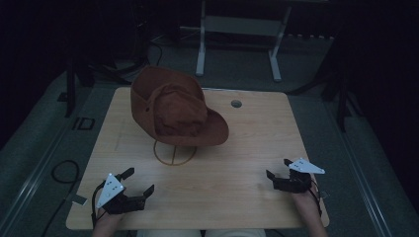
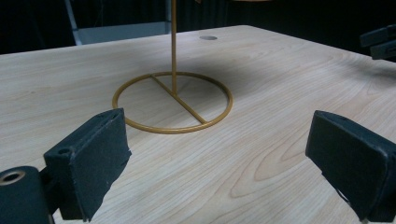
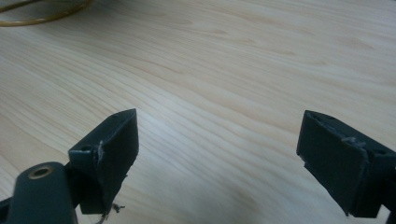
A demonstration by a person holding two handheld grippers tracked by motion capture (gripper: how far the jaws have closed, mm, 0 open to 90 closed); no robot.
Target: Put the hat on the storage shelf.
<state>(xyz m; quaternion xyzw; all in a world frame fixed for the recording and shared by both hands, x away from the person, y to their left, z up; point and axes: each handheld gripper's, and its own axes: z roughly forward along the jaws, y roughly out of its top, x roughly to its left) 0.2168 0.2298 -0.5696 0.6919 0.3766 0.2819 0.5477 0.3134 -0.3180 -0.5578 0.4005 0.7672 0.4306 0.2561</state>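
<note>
A brown wide-brimmed hat (image 1: 173, 107) hangs tilted on a gold wire stand, whose ring base (image 1: 174, 154) rests on the wooden table (image 1: 232, 143). In the left gripper view the ring base (image 2: 173, 101) and its upright rod (image 2: 173, 42) stand just ahead of the jaws. My left gripper (image 1: 140, 181) rests open at the near left of the table, nothing between its fingers. My right gripper (image 1: 278, 168) sits open at the near right, also with nothing in it. The left gripper (image 2: 219, 154) and the right gripper (image 3: 219, 154) both hover low over bare wood.
A small round hole (image 1: 236, 103) is in the table's far side. A white metal frame (image 1: 239, 34) stands on the grey floor beyond the table. A black cable (image 1: 64, 173) lies on the floor at the left. The other gripper's jaws (image 2: 379, 42) show at the far right.
</note>
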